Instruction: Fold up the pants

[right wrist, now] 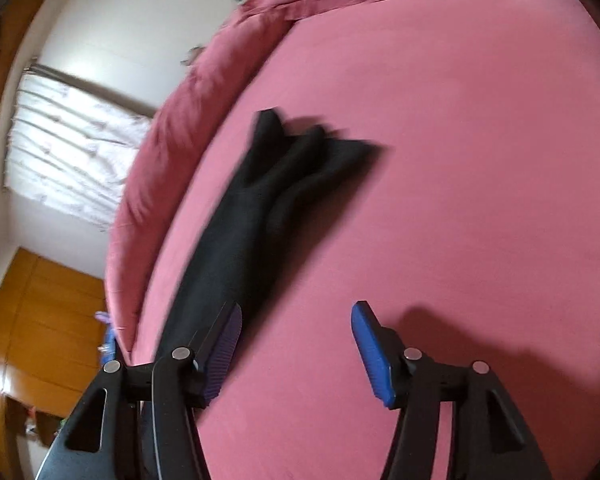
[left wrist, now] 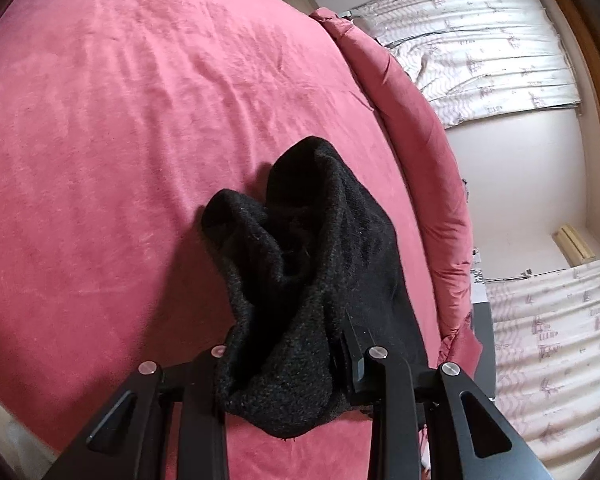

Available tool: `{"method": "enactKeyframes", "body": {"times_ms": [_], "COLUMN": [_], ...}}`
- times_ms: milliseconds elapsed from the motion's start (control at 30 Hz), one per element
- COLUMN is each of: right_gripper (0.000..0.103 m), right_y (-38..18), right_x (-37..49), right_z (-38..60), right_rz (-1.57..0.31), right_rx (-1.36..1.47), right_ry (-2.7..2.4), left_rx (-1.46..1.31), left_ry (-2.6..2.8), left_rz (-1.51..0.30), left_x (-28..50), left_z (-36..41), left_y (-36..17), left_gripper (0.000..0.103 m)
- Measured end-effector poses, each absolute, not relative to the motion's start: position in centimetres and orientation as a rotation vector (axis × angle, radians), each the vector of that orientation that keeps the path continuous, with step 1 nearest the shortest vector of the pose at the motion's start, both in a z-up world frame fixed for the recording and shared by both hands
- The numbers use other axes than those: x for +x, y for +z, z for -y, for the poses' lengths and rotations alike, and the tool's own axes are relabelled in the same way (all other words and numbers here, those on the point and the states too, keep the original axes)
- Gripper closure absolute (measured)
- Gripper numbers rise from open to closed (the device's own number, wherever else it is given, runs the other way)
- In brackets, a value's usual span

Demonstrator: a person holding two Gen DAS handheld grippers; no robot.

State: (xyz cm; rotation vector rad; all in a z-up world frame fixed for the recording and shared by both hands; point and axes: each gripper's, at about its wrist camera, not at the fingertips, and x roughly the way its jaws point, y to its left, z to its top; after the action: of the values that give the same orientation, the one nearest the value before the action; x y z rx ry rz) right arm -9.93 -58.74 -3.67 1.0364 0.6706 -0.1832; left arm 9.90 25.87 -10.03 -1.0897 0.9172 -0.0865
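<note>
A red bedspread [left wrist: 120, 140] is covering the bed and filling most of both views, with a rolled red quilt [left wrist: 428, 152] lying along its edge. Beyond it, pale patterned curtains [left wrist: 480, 52] are hanging against a white wall, and in the right wrist view an orange wooden wardrobe [right wrist: 40, 320] is standing in the lower left corner.

The black pants [left wrist: 300, 248] are lying on the bedspread near the quilt. In the left wrist view the cloth is bunching into soft folds, and its near end is draping over and between the fingers of the left gripper [left wrist: 284, 364]. The fingers are closing on that bunched cloth, which is hiding the left finger almost wholly and leaving only the black right finger [left wrist: 354, 344] showing against the fabric.

In the right wrist view, which is blurring with motion, the pants [right wrist: 268, 208] are stretching away as a long dark strip and splitting at the far end into two leg ends. The right gripper [right wrist: 296, 328] is hovering over the bedspread with its blue pads [right wrist: 370, 352] standing wide apart and gripping nothing. Its left pad is sitting just beside the near edge of the pants; whether it is touching the cloth cannot be told.
</note>
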Motion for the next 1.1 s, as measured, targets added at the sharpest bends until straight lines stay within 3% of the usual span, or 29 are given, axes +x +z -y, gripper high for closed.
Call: {"method": "enactKeyframes", "body": {"times_ms": [233, 267, 333, 467, 700, 833, 867, 900, 933, 967, 1000, 1100], "right_gripper": [0.043, 0.056, 0.090, 0.094, 0.094, 0.091, 0.084, 0.067, 0.064, 0.063, 0.055, 0.050], "right_y": [-6.7, -7.4, -7.9, -3.8, 6.0, 1.3, -1.5, -4.2, -7.0, -8.6, -9.1, -7.2], "right_x": [0.7, 1.5, 2.5, 0.9, -9.5, -18.8, -20.7, -22.4, -24.4, -26.5, -28.2, -31.3], "right_z": [60.7, 60.9, 60.9, 61.1, 58.7, 58.6, 58.6, 58.7, 58.8, 59.1, 59.4, 60.4], "right_rz": [-0.657, -0.666, -0.681, -0.564, -0.446, -0.579, -0.672, -0.773, -0.860, -0.834, -0.741, -0.651], "right_rx": [1.127, 1.147, 1.144, 1.110, 0.994, 1.066, 1.103, 1.139, 1.203, 1.297, 1.388, 1.349], "right_ry": [-0.323, -0.334, -0.324, -0.247, -0.140, -0.205, -0.237, -0.276, -0.315, -0.309, -0.265, -0.310], "left_rx": [-1.071, -1.074, -1.082, -1.032, -1.006, -1.095, -1.170, -1.219, -1.261, -1.267, -1.250, -1.171], "left_ry": [-0.029, -0.025, -0.022, -0.052, -0.034, 0.011, 0.013, 0.019, 0.020, 0.018, 0.027, 0.089], "left_rz": [-0.929, -0.929, -0.931, -0.919, -0.882, -0.994, -1.016, -1.021, -1.011, -0.988, -0.969, -0.902], "left_x": [10.7, 10.8, 10.9, 11.7, 11.8, 10.9, 10.5, 10.0, 9.4, 8.9, 8.5, 6.9], "left_z": [-25.5, -25.6, -25.7, -25.8, -29.4, -32.5, -33.2, -33.5, -33.7, -33.5, -33.4, -33.5], "left_y": [-10.3, -10.3, -10.2, -7.8, -5.0, -9.7, -11.1, -11.7, -12.0, -11.5, -10.9, -7.9], "left_gripper": [0.072, 0.072, 0.072, 0.072, 0.073, 0.070, 0.064, 0.062, 0.062, 0.061, 0.057, 0.049]}}
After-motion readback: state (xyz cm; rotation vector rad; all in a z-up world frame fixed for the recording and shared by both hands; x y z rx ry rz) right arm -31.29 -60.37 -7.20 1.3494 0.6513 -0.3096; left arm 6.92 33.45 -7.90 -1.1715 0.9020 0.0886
